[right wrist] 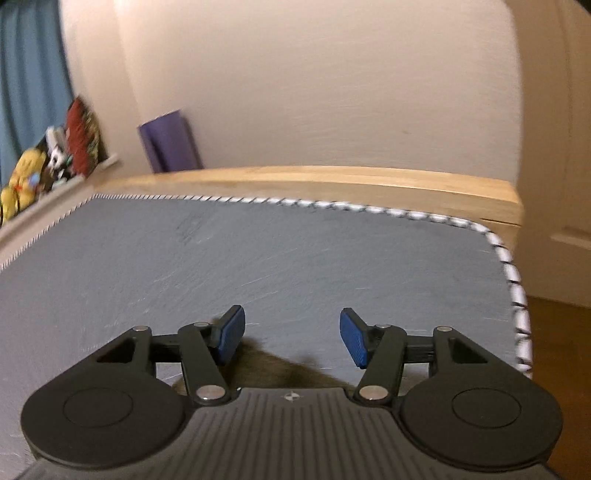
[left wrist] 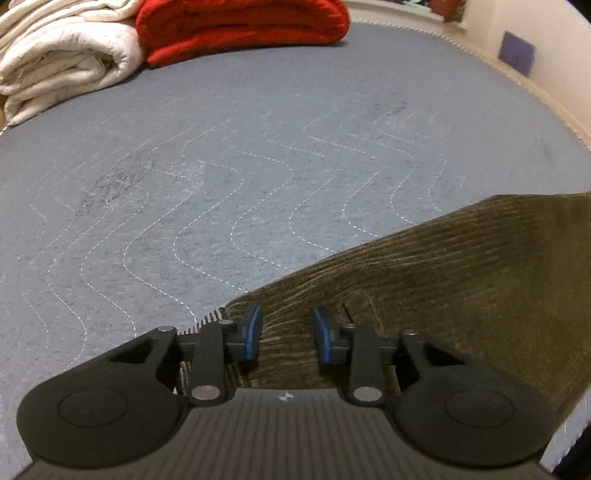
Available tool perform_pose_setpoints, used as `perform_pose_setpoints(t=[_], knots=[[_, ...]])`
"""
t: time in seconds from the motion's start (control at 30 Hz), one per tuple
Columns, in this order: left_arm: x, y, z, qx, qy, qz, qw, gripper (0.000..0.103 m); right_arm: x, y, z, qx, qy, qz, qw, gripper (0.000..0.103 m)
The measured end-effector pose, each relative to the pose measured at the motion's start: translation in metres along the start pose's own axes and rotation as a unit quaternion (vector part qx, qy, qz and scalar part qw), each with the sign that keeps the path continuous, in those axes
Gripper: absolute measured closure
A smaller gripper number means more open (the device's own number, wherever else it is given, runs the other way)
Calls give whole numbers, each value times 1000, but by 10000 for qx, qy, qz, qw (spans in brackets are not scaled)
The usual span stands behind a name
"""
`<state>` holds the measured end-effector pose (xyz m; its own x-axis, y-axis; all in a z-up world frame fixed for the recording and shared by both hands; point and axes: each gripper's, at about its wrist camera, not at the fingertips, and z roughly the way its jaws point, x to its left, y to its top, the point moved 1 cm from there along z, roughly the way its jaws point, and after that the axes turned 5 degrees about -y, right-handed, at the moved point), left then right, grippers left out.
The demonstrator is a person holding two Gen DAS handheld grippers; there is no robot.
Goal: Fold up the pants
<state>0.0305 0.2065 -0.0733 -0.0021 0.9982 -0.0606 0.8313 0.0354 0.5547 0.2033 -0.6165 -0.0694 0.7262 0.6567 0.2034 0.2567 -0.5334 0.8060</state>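
Olive corduroy pants [left wrist: 461, 280] flat on grey mattress [left wrist: 221, 184]. Left tongs [left wrist: 287, 334] spread over fabric, right tongs [right wrist: 291, 338] spread, empty. Mattress ahead bare.

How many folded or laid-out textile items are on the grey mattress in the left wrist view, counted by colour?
Red folded blanket: 1
White folded quilt: 1
Olive-brown corduroy pants: 1
Total: 3, all on the grey quilted mattress.

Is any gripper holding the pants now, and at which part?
No. The left gripper is open over the pants, with pads apart. The right gripper is open and empty.
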Motion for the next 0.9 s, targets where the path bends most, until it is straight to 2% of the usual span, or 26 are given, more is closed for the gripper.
perform_pose_setpoints(t=[0.13,0.17,0.23,0.37,0.47,0.5,0.53,0.57,0.6,0.7,0.8,0.9], knots=[[4,2,-18,-223,-63,-279,9993,69,-40,15,-14,94,79,71,9999,43],[5,4,-23,-294,-47,-363,9989,66,-50,16,-17,186,67,38,9998,43],[6,8,-35,-498,14,-517,9974,64,-67,13,-12,525,79,-1,9986,42],[11,16,-54,-787,-41,-798,9937,62,-74,-12,-3,1318,341,-42,9907,42],[9,19,-62,-877,-49,-827,9927,61,-64,-25,1,1602,374,-340,9858,43],[7,19,-63,-889,-43,-798,9928,61,-59,-28,0,1584,299,-440,9859,46],[6,19,-65,-899,-14,-783,9929,61,-55,-30,-1,1531,246,-522,9865,65],[6,18,-67,-905,0,-791,9927,61,-52,-29,-4,1479,218,-578,9871,74],[6,16,-68,-911,-8,-804,9926,61,-49,-27,-7,1386,175,-607,9883,88],[7,11,-72,-861,-96,-799,9930,60,-56,-12,-24,1148,-155,-229,9930,90],[0,8,-64,-671,-374,-428,9961,55,-59,-15,-28,1346,-573,-126,9892,89],[-14,2,-58,-500,-566,-3,9971,55,-60,-29,-24,1558,-796,-232,9843,82]])
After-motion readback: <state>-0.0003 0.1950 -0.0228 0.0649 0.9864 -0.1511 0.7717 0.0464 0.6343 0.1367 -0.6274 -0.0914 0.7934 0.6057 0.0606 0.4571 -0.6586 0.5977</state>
